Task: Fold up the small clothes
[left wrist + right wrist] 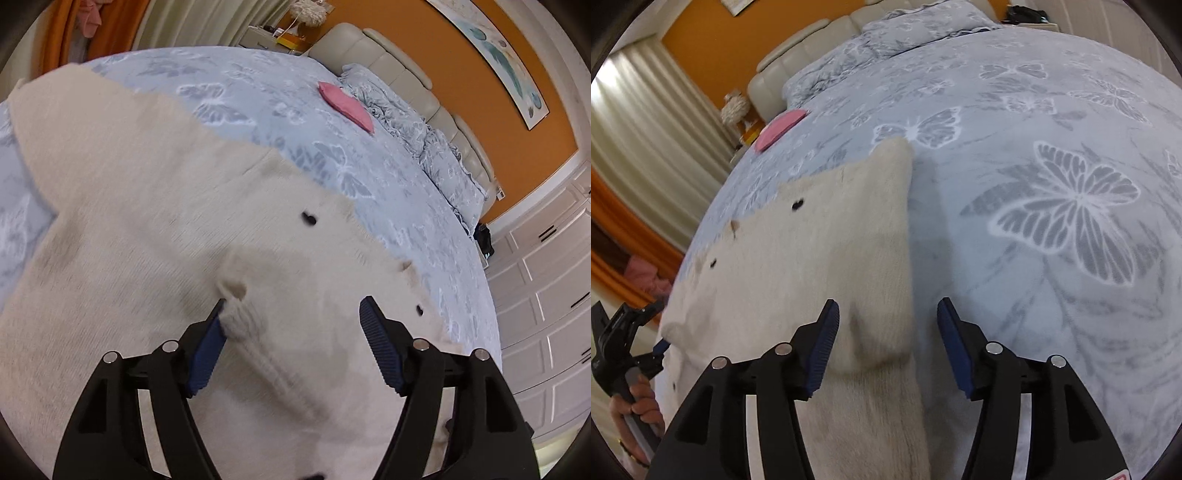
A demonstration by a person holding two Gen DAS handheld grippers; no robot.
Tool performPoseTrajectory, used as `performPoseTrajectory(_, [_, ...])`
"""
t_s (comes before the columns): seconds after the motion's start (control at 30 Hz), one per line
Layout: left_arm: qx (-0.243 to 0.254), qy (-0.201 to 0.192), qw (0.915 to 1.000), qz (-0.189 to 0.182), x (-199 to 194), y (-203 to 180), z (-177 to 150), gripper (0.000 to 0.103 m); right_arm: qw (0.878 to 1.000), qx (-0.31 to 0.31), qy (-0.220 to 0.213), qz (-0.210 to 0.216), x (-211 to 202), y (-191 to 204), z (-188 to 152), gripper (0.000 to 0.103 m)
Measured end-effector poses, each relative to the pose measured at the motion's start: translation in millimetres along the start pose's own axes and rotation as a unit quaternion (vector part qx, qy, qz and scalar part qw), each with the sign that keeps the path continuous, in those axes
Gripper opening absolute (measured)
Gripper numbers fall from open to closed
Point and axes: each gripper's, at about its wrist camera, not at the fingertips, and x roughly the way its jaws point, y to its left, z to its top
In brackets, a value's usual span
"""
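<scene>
Cream knitted cardigan (155, 206) is lying spread out on the bed, on top of the blue butterfly-print bedspread (258, 99). Dark buttons (308, 218) are showing along one edge of the cardigan.

Left gripper (291, 317) is hovering over the cardigan with its fingers (207, 354) standing apart. A small raised fold of ribbed knit is sitting just beside the inner face of one blue pad; the pads are not pressing on it from both sides. In the right wrist view, this same gripper is appearing at the cardigan's far left edge, with a hand (635, 413) wrapping around its handle.

Right gripper (888, 317) is pointing down at the right-hand edge of the cardigan. Its fingers (823, 350) are likewise standing apart. The folded edge of the cardigan is lying between them, nearer one pad, while the other pad is positioned over bare bedspread. Neither pad is clamping the cloth.

Beyond the cardigan, toward the head of the bed, a pink folded cloth (347, 107) is resting on the bedspread, well apart from the cardigan. A padded cream headboard (406, 77) is standing behind the rumpled pillows, against an orange wall (491, 96).
</scene>
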Motion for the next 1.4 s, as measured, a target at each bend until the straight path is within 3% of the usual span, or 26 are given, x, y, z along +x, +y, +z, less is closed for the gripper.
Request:
performPoseTrajectory(0.1, [-0.017,0.060,0.9975,0.032,33,3,4,0.069,1.000,-0.007,-0.008,-0.006,4,4,3,0.065])
performPoseTrajectory(0.13, [-0.032,0.069,0.9965,0.034,39,8,3,0.050,1.000,-0.014,-0.003,-0.009,8,7,4,0.065])
performPoseTrajectory(0.17, [-0.045,0.072,0.9958,0.033,42,12,3,0.024,1.000,-0.020,0.001,-0.010,11,8,3,0.065])
performPoseTrajectory(0.23, [-0.034,0.065,0.9972,0.015,41,11,3,0.008,0.999,-0.044,0.020,-0.004,22,15,2,0.040])
performPoseTrajectory(0.27, [-0.022,0.053,0.9983,0.000,35,7,5,0.007,0.998,-0.052,0.025,-0.007,24,17,2,0.021])
performPoseTrajectory(0.37, [0.036,-0.010,0.9980,-0.050,4,-20,20,0.006,0.997,-0.066,-0.025,0.010,3,25,7,0.017])
performPoseTrajectory(0.4, [0.059,-0.039,0.9946,-0.075,-10,-32,26,0.006,0.997,-0.067,-0.045,0.017,-6,27,8,0.016])
performPoseTrajectory(0.5, [0.107,-0.107,0.9831,-0.103,-39,-55,47,0.007,0.992,-0.067,-0.103,0.038,-28,34,13,0.016])
performPoseTrajectory(0.57, [0.111,-0.114,0.9822,-0.101,-34,-53,56,0.008,0.992,-0.080,-0.100,0.016,-16,36,12,0.016])
performPoseTrajectory(0.6, [0.107,-0.104,0.9855,-0.080,-20,-43,57,0.009,0.993,-0.082,-0.082,0.001,-4,34,11,0.018])
performPoseTrajectory(0.67, [0.101,-0.030,0.9941,-0.027,29,-18,47,0.013,0.997,-0.070,-0.009,-0.044,34,23,4,0.021])
performPoseTrajectory(0.73, [0.089,0.051,0.9940,0.039,71,7,30,0.013,0.999,-0.039,-0.014,-0.029,29,15,6,0.024])
performPoseTrajectory(0.8, [0.070,0.013,0.9975,0.003,53,28,15,0.018,0.999,-0.023,-0.006,-0.035,14,13,9,0.039])
performPoseTrajectory(0.87, [0.026,0.000,0.9996,-0.013,28,41,9,0.058,1.000,-0.013,0.003,-0.021,-7,6,3,0.041])
performPoseTrajectory(0.93, [-0.010,-0.004,0.9989,-0.045,-9,63,-1,0.064,1.000,-0.005,0.025,-0.009,-27,-3,-13,0.052])
performPoseTrajectory(1.03, [-0.028,-0.010,0.9996,0.001,-69,106,-23,0.088,0.994,0.018,0.105,0.018,-57,-18,-59,0.056])
performPoseTrajectory(1.1, [-0.049,0.006,0.9981,0.037,-101,143,-45,0.088,0.984,0.037,0.168,0.038,-78,-26,-101,0.056])
performPoseTrajectory(1.17, [-0.065,0.039,0.9953,0.060,-113,162,-68,0.089,0.977,0.041,0.202,0.048,-88,-24,-126,0.057])
performPoseTrajectory(1.2, [-0.071,0.054,0.9945,0.054,-119,173,-82,0.089,0.976,0.029,0.212,0.050,-95,-18,-140,0.061])
performPoseTrajectory(1.27, [-0.052,0.036,0.9971,0.041,-134,173,-98,0.089,0.973,0.014,0.226,0.053,-99,-4,-154,0.069])
performPoseTrajectory(1.37, [-0.064,0.062,0.9955,0.031,-127,167,-100,0.087,0.970,-0.009,0.236,0.054,-88,20,-162,0.070])
performPoseTrajectory(1.4, [-0.084,0.069,0.9937,0.026,-123,167,-100,0.082,0.972,-0.025,0.231,0.037,-86,26,-165,0.064])
